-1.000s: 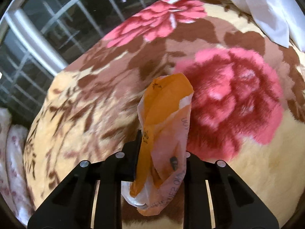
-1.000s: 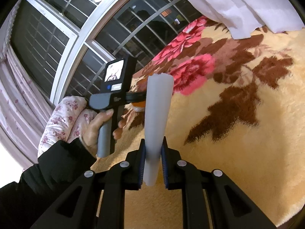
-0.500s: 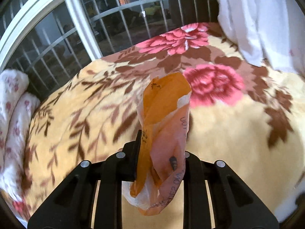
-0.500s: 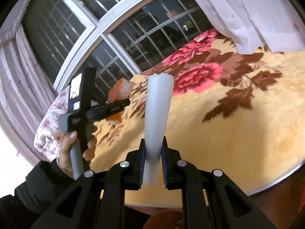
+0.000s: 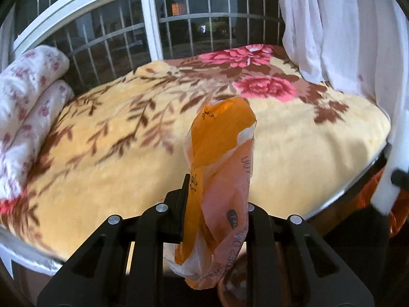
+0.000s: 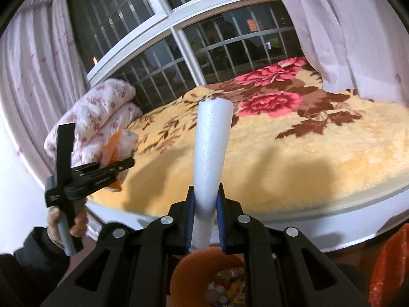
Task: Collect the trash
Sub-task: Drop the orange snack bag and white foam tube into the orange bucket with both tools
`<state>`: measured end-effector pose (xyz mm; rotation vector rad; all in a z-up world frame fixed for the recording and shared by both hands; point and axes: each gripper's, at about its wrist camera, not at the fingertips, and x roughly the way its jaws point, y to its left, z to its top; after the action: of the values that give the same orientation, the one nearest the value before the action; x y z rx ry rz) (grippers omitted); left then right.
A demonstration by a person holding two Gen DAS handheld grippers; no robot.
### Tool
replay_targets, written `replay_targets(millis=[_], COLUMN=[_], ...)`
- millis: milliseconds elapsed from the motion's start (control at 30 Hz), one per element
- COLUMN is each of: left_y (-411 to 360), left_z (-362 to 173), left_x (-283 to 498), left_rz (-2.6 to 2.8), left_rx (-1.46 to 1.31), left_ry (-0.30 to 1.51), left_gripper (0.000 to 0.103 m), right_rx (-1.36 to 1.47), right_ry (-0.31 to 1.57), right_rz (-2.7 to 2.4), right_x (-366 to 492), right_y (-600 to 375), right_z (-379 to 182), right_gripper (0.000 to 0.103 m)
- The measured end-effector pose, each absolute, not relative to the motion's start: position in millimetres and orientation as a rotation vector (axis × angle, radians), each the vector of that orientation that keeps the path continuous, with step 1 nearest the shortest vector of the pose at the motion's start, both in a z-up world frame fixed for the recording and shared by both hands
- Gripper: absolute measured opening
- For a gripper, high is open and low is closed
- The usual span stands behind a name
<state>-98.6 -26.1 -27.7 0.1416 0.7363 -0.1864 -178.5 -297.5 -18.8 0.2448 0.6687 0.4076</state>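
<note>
A round bed covered by a plush yellow blanket [image 5: 294, 158] printed with pink roses and brown leaves is filling most of both views. Behind it a white-framed barred window [image 6: 179, 38] is showing darkness outside, with sheer pale curtains [image 6: 332, 25] hanging at the right and a folded white quilt [image 6: 102, 112] with small pink flowers lying at the bed's left edge.

Below the bed's rim, an orange round bin [image 6: 204, 273] is sitting under the right gripper [image 6: 205, 220], with scraps showing inside it.

The right gripper's jaws are pinching a long white foam tube [image 6: 212, 153], which is standing up from between the blue pads over the bin.

The left gripper [image 5: 216, 202] is clamping a crumpled orange and white plastic wrapper [image 5: 222, 168] with dark print; the wrapper is sticking up above the jaws and sagging below them. In the right wrist view a hand [image 6: 66, 225] in a dark sleeve is gripping that tool's grey handle beside the bed's edge.
</note>
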Motion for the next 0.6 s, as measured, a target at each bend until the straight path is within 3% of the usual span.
replay_targets(millis=[267,600], left_y=[-22.7,-37.0], left_z=[-68.1,-162.7], left_x=[-186.2,-195.5], left_rz=[-0.239,-0.315], left_rx=[0.214,0.234], left_ry=[0.751,1.028], left_gripper=[0.020,0.020], right_rx=[0.138,-0.003], right_ry=[0.775,0.970], right_rz=[0.456,0.517], right_x=[-222.4,-241.5], right_y=[-287.6,-261.3], right_z=[-59.2,-129.3], right_gripper=[0.016,0.017])
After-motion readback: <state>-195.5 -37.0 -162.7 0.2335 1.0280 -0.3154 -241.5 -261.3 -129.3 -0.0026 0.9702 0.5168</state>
